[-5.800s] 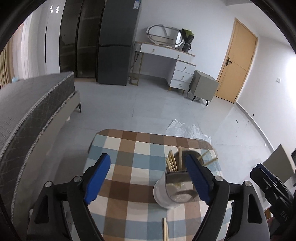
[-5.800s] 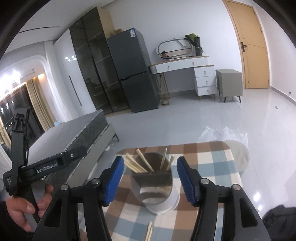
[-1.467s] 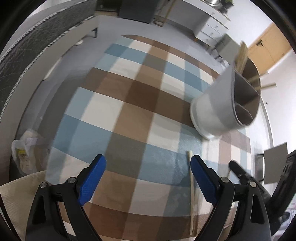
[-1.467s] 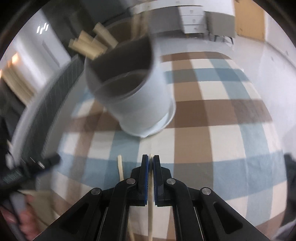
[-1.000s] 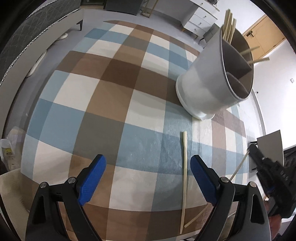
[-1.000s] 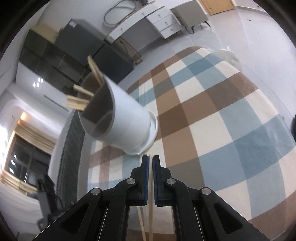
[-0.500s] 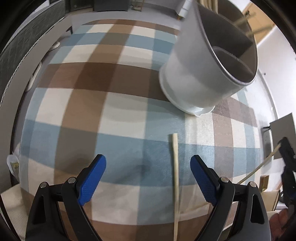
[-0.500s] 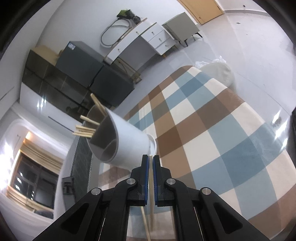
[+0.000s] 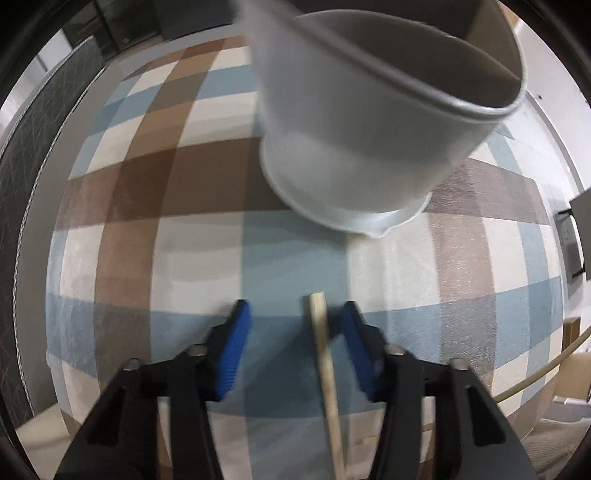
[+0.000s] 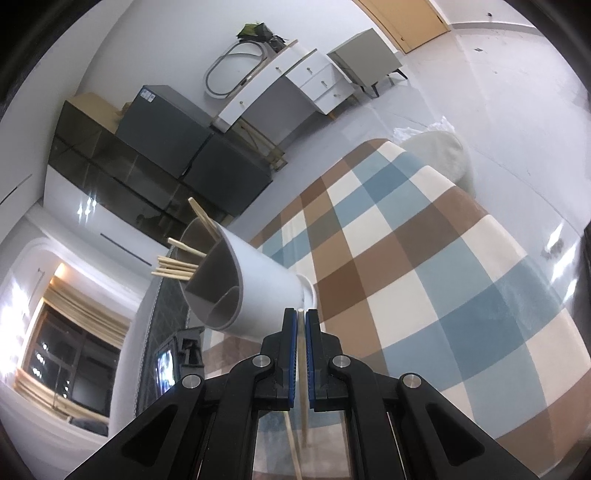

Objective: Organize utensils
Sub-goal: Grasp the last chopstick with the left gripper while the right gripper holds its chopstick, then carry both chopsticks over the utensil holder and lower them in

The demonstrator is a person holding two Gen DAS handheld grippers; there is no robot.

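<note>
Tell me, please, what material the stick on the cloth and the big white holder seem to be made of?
The chopstick looks like pale bamboo or wood: matte tan, unpainted. The utensil holder seems plastic, perhaps coated metal: smooth matte white wall, grey inside, thin rolled rim.

I see a checked tablecloth (image 10: 424,266) in blue, brown and cream, and I place everything else from it. Past its far edge stand a dark fridge (image 10: 173,136), a white dresser (image 10: 291,77) with an oval mirror (image 10: 236,70) on top, a grey nightstand (image 10: 365,61) and a wooden door (image 10: 402,18). Off its left side I see a bed (image 9: 26,122), and a curtained window (image 10: 62,350) beyond that side.
</note>
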